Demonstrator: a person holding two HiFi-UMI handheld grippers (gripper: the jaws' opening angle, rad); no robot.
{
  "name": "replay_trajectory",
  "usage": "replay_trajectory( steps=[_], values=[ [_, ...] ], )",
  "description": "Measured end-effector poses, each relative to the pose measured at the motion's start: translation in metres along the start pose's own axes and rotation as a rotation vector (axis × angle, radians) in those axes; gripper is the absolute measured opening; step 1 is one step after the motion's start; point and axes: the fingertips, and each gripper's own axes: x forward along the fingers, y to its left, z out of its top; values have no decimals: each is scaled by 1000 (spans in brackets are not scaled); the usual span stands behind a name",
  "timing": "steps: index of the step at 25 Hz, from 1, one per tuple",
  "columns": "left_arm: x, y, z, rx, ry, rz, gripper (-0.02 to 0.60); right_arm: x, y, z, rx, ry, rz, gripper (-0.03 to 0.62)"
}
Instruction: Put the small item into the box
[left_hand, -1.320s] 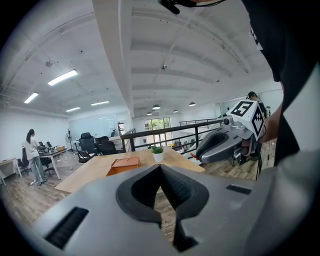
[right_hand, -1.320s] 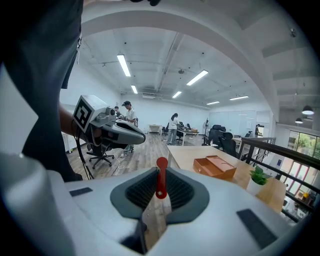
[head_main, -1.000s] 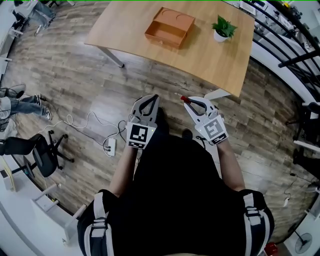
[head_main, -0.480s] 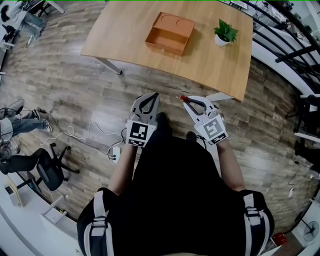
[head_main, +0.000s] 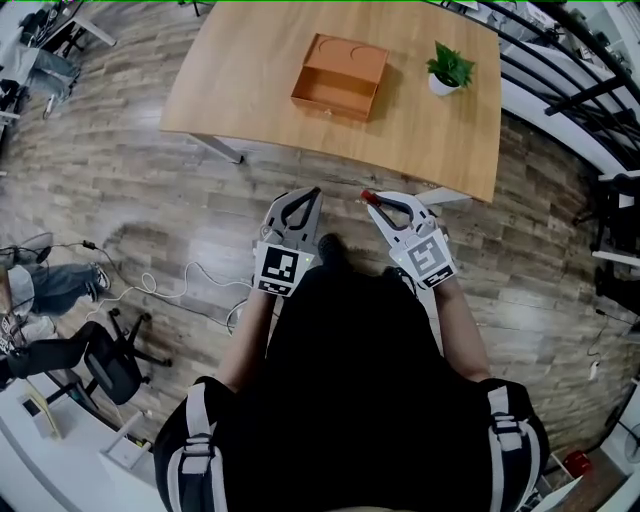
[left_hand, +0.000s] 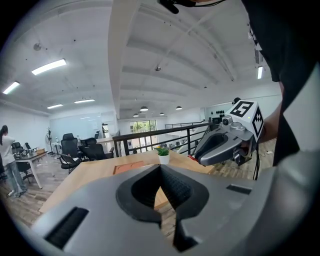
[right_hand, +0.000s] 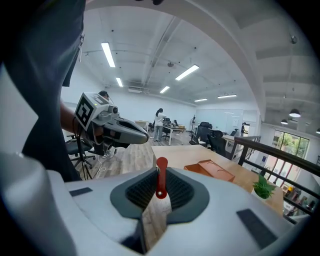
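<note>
An open orange box (head_main: 340, 78) lies on the wooden table (head_main: 250, 95) ahead of me; the same box (left_hand: 131, 167) (right_hand: 210, 170) shows low and flat in both gripper views. My right gripper (head_main: 372, 200) (right_hand: 161, 186) is shut on a small red item (head_main: 368, 198) (right_hand: 161, 177), a thin red strip with a round end that sticks up between the pads. My left gripper (head_main: 313, 193) (left_hand: 160, 168) is shut with nothing in it. Both are held side by side in front of my body, over the floor and short of the table's near edge.
A small potted plant (head_main: 447, 60) stands on the table right of the box. A black railing (head_main: 575, 80) runs past the table's right side. Cables and a power strip (head_main: 190, 285) lie on the wood floor at left, near an office chair (head_main: 105, 365).
The table and box have drawn closer in the head view, sliding slightly down the picture. Both grippers keep their places before my body; the red item stays gripped.
</note>
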Motion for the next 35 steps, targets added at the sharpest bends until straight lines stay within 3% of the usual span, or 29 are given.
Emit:
replay_trajectory(
  steps=[22, 35],
  values=[
    [-33, 60, -21, -19, -5, 25, 21, 63, 25, 30, -44, 22, 44, 65],
    [-19, 81, -19, -18, 20, 30, 21, 92, 7, 34, -36, 31, 94, 65]
  ],
)
